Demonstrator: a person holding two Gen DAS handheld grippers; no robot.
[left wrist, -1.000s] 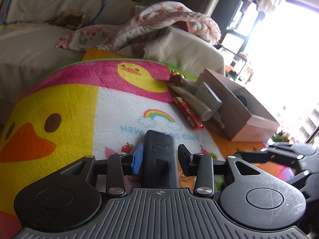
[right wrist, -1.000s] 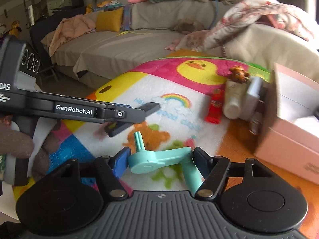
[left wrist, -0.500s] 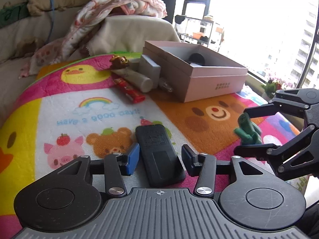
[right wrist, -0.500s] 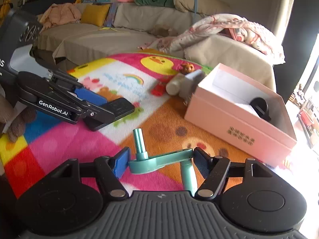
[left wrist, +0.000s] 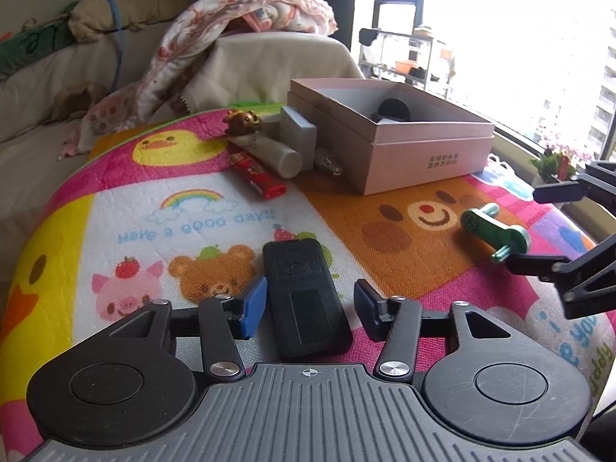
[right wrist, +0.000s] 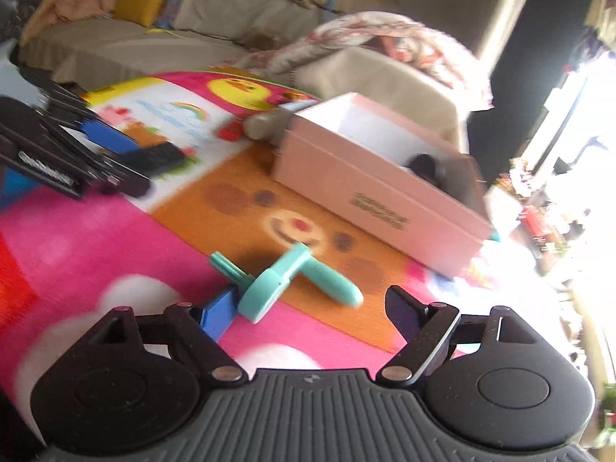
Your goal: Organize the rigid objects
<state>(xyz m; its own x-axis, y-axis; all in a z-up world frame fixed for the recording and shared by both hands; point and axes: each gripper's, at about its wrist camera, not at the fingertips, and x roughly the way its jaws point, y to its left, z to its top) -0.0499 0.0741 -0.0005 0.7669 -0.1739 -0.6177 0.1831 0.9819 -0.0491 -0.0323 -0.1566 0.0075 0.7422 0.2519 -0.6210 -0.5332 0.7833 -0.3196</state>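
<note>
My left gripper (left wrist: 310, 306) stands part-open: its jaws have just been opening, then eased in slightly. The flat black plastic remote-like slab (left wrist: 304, 298) lies between the pads on the mat, a gap on each side, neither pad pressing it.

My right gripper (right wrist: 308, 313) has jaws spread wide, having just been opening. The teal plastic crank handle with two pegs (right wrist: 285, 279) lies on the mat between them. Its round hub sits right by the blue left pad (right wrist: 219, 313); contact I cannot tell through the blur. The right pad is well clear of it.

Both objects rest on the colourful cartoon play mat (left wrist: 127, 211), the crank on the orange bear patch.

Further out, the open pink cardboard box (left wrist: 419, 154) sits on the mat's far side with a dark round item inside (left wrist: 392, 109). Beside the box, to its left in the left wrist view: a small grey-white carton (left wrist: 298, 134), a beige tube (left wrist: 275, 154), a red oblong packet (left wrist: 258, 175), a brown bear figurine (left wrist: 244, 121). A floral blanket (left wrist: 246, 11) drapes over the beige sofa (left wrist: 38, 92) behind.
</note>
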